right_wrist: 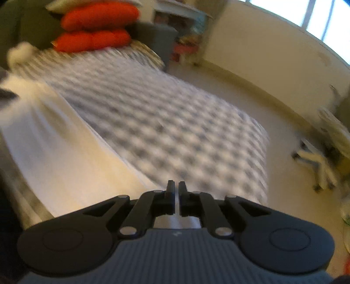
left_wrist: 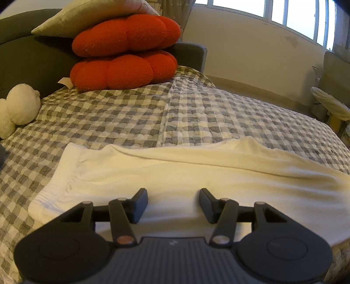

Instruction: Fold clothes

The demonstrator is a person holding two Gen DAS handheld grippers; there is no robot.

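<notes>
White garment (left_wrist: pixel 175 172) lies spread flat on the checked bed (left_wrist: pixel 135 113), long edge toward us, so it's laid out ready for folding. Left gripper (left_wrist: pixel 172 204) hovers low over its near edge, jaws apart, nothing between them. Right gripper (right_wrist: pixel 176 196) is nearly closed at the garment's right end; blur hides whether it pinches fabric.

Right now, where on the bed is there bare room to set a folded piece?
Free: the checked quilt between the white garment and the red cushions, running right to the bed edge. Crowded: the head end, with the cushions, a pale pillow and a white plush toy at left.
</notes>
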